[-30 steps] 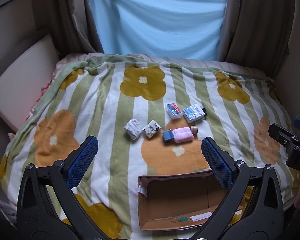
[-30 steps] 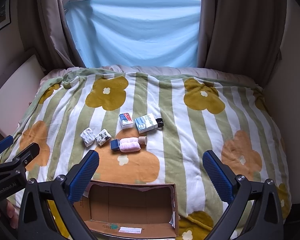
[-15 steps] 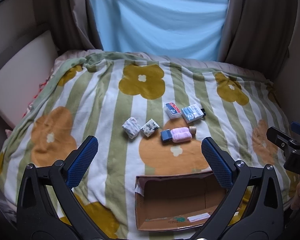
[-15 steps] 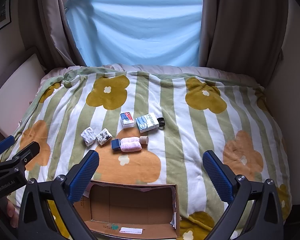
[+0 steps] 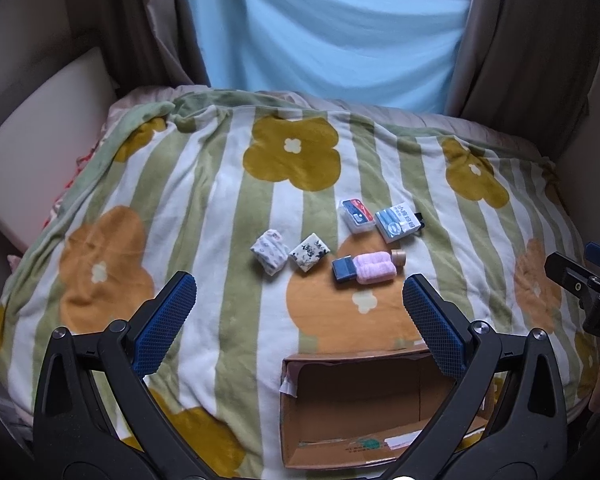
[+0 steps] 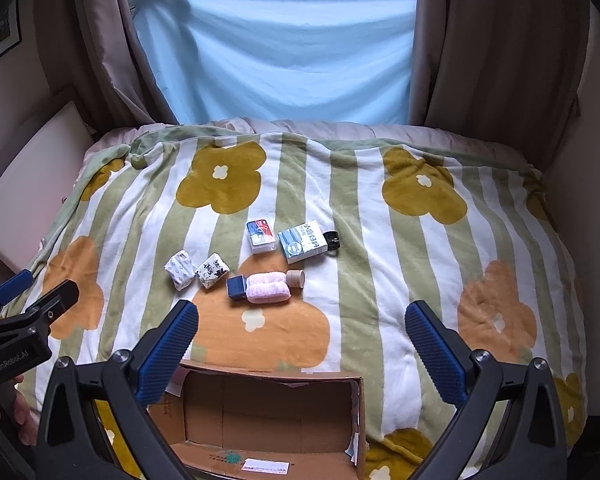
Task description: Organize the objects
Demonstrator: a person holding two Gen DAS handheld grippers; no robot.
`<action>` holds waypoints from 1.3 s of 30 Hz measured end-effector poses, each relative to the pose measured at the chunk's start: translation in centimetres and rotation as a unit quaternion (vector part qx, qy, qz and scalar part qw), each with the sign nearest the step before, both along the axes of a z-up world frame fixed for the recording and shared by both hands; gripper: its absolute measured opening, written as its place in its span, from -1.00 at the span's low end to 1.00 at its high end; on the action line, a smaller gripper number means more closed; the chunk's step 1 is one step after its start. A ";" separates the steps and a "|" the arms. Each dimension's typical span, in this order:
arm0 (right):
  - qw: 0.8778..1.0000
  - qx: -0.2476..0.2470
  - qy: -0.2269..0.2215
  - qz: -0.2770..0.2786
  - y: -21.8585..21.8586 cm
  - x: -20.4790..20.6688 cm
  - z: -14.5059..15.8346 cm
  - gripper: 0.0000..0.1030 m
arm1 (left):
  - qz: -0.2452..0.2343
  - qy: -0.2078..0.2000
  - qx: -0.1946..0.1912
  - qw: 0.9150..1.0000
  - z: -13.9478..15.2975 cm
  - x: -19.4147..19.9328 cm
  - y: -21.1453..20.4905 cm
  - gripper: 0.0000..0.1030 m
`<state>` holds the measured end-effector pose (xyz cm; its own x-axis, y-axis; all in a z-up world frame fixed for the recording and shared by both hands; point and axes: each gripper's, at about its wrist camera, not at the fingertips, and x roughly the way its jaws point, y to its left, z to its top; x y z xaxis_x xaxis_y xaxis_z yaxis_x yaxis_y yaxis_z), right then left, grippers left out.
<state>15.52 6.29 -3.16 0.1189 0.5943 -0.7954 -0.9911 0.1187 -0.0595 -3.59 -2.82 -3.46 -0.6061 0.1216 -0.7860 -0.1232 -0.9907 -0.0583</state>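
Note:
Small items lie in a cluster on the flowered blanket (image 5: 220, 240): two patterned tissue packs (image 5: 270, 255) (image 5: 309, 252), a dark blue box (image 5: 344, 269), a pink rolled cloth (image 5: 375, 267), a small tan cylinder (image 5: 398, 257), a clear card case (image 5: 356, 216), a white and blue box (image 5: 398, 223) with a small black object (image 6: 332, 240) beside it. An open, empty cardboard box (image 5: 364, 404) sits near the front edge. My left gripper (image 5: 300, 324) and right gripper (image 6: 302, 344) are both open and empty, hovering above the cardboard box (image 6: 268, 412).
A blue sheet (image 6: 276, 52) and brown curtains (image 6: 496, 48) hang behind the bed. A cream cushion (image 5: 40, 144) leans at the left. Walls close in on both sides of the bed.
Both views have shifted slightly; the left gripper drifted a little back and left. Nothing on the blanket has moved, and both grippers stayed open.

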 end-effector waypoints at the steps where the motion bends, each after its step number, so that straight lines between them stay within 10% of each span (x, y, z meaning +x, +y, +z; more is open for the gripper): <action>1: 1.000 -0.004 0.002 0.001 0.5 0.2 -0.2 0.99 | 0.002 -0.007 0.003 1.000 -0.4 -0.6 -0.3 0.99; 14: 0.998 -0.058 0.008 0.004 8.9 3.7 -4.5 0.99 | 0.055 -0.104 0.033 0.993 -7.9 -9.7 -3.6 0.99; 39: 0.978 -0.190 0.000 0.086 26.8 7.0 -24.0 0.99 | 0.141 -0.279 0.052 0.948 -28.2 -23.4 -4.0 0.78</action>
